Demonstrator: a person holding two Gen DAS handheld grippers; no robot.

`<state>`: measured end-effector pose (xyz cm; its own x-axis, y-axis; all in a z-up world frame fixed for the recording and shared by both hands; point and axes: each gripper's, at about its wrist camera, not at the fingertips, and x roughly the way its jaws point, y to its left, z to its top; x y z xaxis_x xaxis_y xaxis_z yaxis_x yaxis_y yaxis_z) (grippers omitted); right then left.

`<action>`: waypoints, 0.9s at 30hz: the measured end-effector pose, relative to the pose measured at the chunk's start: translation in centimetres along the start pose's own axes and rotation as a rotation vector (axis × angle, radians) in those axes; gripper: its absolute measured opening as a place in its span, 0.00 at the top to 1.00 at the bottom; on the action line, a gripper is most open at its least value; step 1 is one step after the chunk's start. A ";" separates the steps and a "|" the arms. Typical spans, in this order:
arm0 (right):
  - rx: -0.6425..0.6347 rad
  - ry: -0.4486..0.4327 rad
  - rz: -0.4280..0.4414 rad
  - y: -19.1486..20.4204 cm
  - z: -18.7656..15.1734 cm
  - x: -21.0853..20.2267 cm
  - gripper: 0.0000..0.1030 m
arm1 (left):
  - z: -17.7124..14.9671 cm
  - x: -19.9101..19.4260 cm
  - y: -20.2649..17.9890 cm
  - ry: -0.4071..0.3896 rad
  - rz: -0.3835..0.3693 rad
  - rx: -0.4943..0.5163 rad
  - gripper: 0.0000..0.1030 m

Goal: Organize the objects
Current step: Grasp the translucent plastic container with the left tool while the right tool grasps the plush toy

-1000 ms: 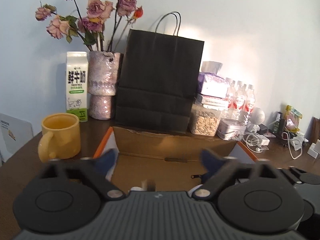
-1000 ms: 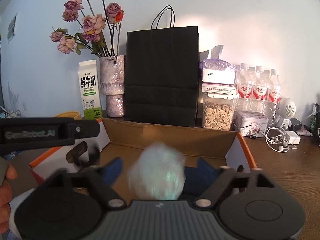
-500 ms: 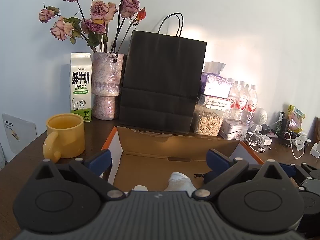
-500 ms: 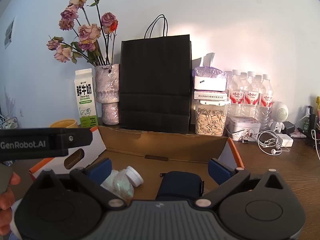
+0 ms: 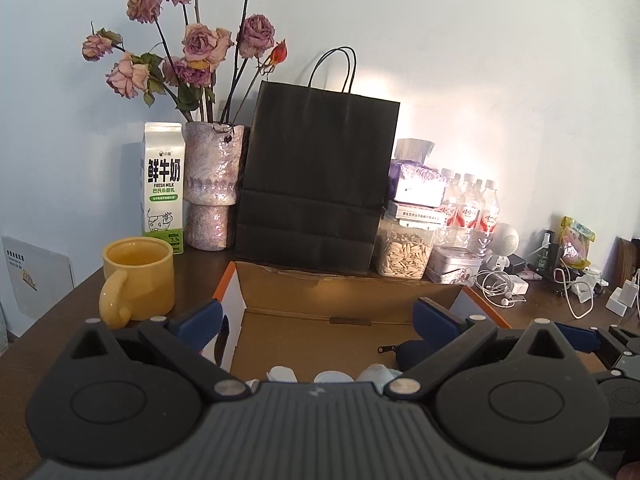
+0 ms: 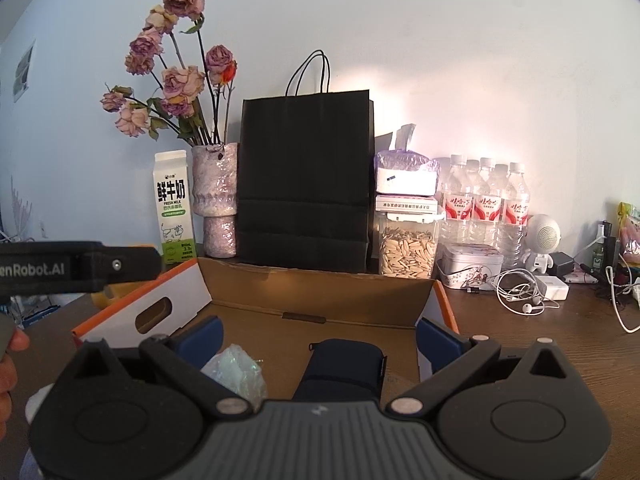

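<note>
An open cardboard box with orange-edged flaps sits on the brown table before both grippers. Inside it lie a dark blue zip pouch, a crumpled clear plastic wrap and small white caps, partly hidden by the gripper bodies. My left gripper hangs open above the box's near side, nothing between its blue pads. My right gripper is open too, above the pouch and the wrap. The left gripper's black body crosses the right wrist view at the left.
Behind the box stand a black paper bag, a vase of dried roses, a milk carton, a seed jar, water bottles and a tin. A yellow mug sits left; cables and chargers lie right.
The right gripper let go of the clear plastic wrap, which now lies in the box. Both grippers have opened wider and risen, pulling back from the box.
</note>
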<state>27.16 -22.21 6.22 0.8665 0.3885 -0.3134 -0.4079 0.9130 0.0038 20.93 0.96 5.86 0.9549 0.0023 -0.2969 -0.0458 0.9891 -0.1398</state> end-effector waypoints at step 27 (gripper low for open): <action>-0.052 0.113 0.063 2.3 -6.2 -9.2 0.00 | -5.1 -9.0 2.9 0.092 0.023 0.059 0.00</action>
<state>16.47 -24.46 3.24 0.8020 0.4256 -0.4191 -0.4774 0.8784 -0.0216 10.68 3.05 3.27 0.9229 0.0138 -0.3847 -0.0470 0.9959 -0.0770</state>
